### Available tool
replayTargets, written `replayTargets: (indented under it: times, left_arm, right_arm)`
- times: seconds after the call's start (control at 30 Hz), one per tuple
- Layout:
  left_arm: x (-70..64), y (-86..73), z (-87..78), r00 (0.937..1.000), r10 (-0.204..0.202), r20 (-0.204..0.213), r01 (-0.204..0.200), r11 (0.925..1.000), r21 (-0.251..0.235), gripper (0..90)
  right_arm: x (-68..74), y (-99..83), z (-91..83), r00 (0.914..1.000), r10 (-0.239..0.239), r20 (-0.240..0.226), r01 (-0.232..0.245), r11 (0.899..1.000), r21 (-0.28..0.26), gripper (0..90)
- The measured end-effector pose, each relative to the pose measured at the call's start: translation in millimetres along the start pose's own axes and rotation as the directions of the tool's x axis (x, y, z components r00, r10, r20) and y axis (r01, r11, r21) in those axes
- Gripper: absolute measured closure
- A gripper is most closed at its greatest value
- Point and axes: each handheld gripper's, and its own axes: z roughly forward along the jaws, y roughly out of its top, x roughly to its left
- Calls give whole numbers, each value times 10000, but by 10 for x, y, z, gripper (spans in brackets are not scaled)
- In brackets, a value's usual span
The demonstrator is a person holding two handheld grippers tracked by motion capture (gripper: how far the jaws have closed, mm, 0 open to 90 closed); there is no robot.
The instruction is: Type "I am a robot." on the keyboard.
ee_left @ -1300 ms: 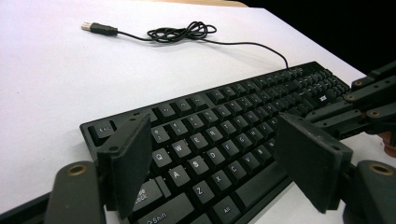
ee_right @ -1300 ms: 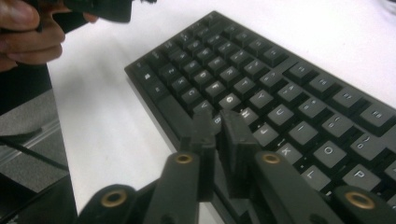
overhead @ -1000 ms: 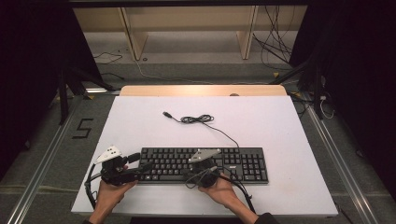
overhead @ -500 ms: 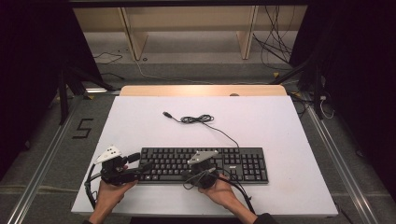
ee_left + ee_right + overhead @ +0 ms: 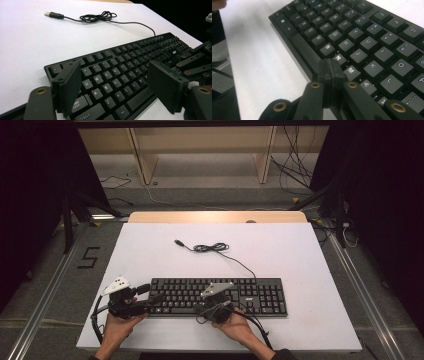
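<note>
black keyboard (image 5: pixel 220 296) on white table (image 5: pixel 150 255), left gripper (image 5: pixel 150 301), right gripper (image 5: pixel 212 306)

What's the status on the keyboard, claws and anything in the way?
Left claw open over keyboard's left end. Right claw shut, tip near spacebar. Cable coiled behind, clear.

The keyboard (image 5: pixel 217 296) lies on the surface (image 5: pixel 300 255) near its front edge, its length running left to right. Its cable (image 5: pixel 212 248) trails back from the rear edge into a loose coil behind it, ending in a plug (image 5: pixel 177 242) farther left. The left gripper (image 5: pixel 150 301) sits at the keyboard's left end, the right gripper (image 5: pixel 214 306) at its front edge near the middle.
</note>
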Motion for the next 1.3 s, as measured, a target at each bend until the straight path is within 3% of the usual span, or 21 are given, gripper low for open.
replayTargets:
  times: [0.47, 0.77, 0.8, 0.97, 1.3]
  left_arm:
    - [1, -4, 14, 10000, -7, -38, 7, 9999, 100, 283]
    - [3, -12, 37, 9999, 86, -64, -84, 9995, 295, 364]
    - [2, -14, 40, 10000, 89, -35, -88, 9995, 301, 395]
    - [7, -19, 72, 9997, 133, -227, -121, 9985, 528, 463]
    - [47, -37, 155, 9979, 93, -635, -20, 9935, 1137, 727]
  right_arm:
    - [-22, 72, -198, 9990, 210, -385, -246, 9950, -969, 677]
    - [-58, 80, -325, 9983, 397, -420, -455, 9877, -1494, 502]
    - [-62, 77, -341, 9984, 436, -359, -486, 9870, -1533, 461]
    - [-71, 68, -377, 9983, 515, -277, -554, 9846, -1660, 420]
    - [-80, 23, -455, 9982, 555, -231, -588, 9808, -1861, 370]
